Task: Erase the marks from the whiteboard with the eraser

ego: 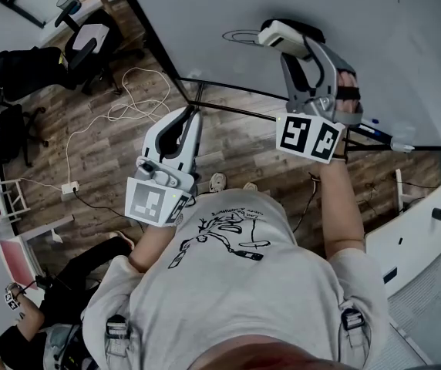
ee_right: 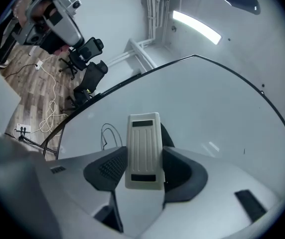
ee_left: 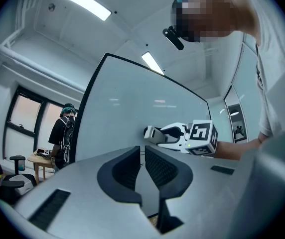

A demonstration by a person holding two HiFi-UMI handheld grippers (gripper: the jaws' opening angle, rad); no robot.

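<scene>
The whiteboard (ego: 382,29) fills the upper right of the head view. A black oval mark (ego: 240,35) is drawn near its lower left part. My right gripper (ego: 291,46) is shut on a white eraser (ego: 280,32), which is held at the board just right of the mark. In the right gripper view the eraser (ee_right: 143,143) stands between the jaws of the right gripper (ee_right: 145,156), with a black looped line (ee_right: 107,133) to its left. My left gripper (ego: 193,116) is shut and empty, below the board's edge. Its view faces the whiteboard (ee_left: 132,108).
Black office chairs (ego: 24,72) and a loose white cable (ego: 124,102) lie on the wood floor at left. A person sits at the lower left (ego: 47,311). Another person (ee_left: 64,133) stands beside the board. A white unit (ego: 421,233) stands at right.
</scene>
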